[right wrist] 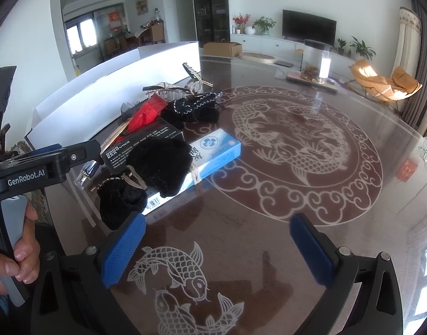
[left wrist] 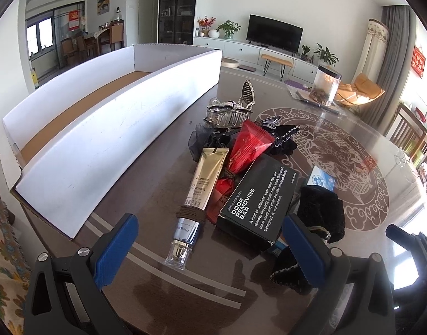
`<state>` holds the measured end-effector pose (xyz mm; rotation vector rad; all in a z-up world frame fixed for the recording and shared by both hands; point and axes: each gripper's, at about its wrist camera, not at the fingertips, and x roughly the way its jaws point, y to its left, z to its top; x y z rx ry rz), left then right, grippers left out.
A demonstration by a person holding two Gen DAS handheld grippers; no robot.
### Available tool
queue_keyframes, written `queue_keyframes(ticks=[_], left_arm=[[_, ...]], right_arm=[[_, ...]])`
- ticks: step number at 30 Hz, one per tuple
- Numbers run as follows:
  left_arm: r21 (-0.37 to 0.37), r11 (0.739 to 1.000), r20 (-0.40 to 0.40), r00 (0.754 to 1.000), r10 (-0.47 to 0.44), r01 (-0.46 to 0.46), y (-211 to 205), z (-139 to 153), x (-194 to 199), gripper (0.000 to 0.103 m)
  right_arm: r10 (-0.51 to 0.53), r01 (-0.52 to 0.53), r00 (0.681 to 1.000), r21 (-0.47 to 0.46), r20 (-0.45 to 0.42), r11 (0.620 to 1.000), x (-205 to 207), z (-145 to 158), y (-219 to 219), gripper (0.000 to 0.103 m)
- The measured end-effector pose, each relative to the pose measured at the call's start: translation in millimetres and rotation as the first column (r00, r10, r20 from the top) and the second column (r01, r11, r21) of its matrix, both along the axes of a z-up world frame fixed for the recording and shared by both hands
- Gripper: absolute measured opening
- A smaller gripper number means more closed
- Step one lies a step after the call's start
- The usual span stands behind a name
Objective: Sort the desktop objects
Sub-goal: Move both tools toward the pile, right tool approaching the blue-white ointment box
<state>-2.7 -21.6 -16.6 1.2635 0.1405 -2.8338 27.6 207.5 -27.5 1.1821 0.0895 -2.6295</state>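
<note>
Left gripper (left wrist: 213, 248) and right gripper (right wrist: 217, 247) — both released, grasping nothing — near the black box (left wrist: 259, 199); gold tube (left wrist: 198, 195) lies between it and the white tray (left wrist: 124, 139).

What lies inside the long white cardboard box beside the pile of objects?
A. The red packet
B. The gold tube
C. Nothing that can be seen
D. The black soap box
C: the white cardboard box shows only its bare brown floor, while the gold tube, black soap box and red packet lie on the table beside it.
</note>
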Motion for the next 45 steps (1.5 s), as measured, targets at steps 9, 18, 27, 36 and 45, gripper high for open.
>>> queue_keyframes(ticks=[9,18,27,36,45], left_arm=[[0.079,0.996,-0.007,0.999,0.042,-0.042,-30.2,2.2,15.2,0.103],[0.204,0.972,0.007,0.993,0.114,-0.113,-53.7,-2.6,17.4,0.103],[0.246,0.962,0.019,0.993,0.113,-0.114,-55.9,-5.5,12.1,0.103],[0.226,0.97,-0.001,0.996,0.088,-0.086,-37.7,-1.4,5.9,0.103],[0.259,0.962,0.0,0.996,0.093,-0.089,-39.2,-4.2,3.3,0.103]], right_arm=[[-0.015,0.013,0.998,0.033,0.058,0.999,-35.8,-23.1,-12.8,0.103],[0.034,-0.033,0.996,-0.018,0.085,0.999,-68.9,-28.9,-50.1,0.103],[0.017,-0.008,0.993,-0.079,0.118,0.997,-75.9,-28.2,-65.2,0.103],[0.053,-0.043,0.991,-0.085,0.122,0.995,-80.9,-25.9,-78.9,0.103],[0.069,-0.062,0.987,-0.05,0.147,0.997,-79.1,-36.2,-81.2,0.103]])
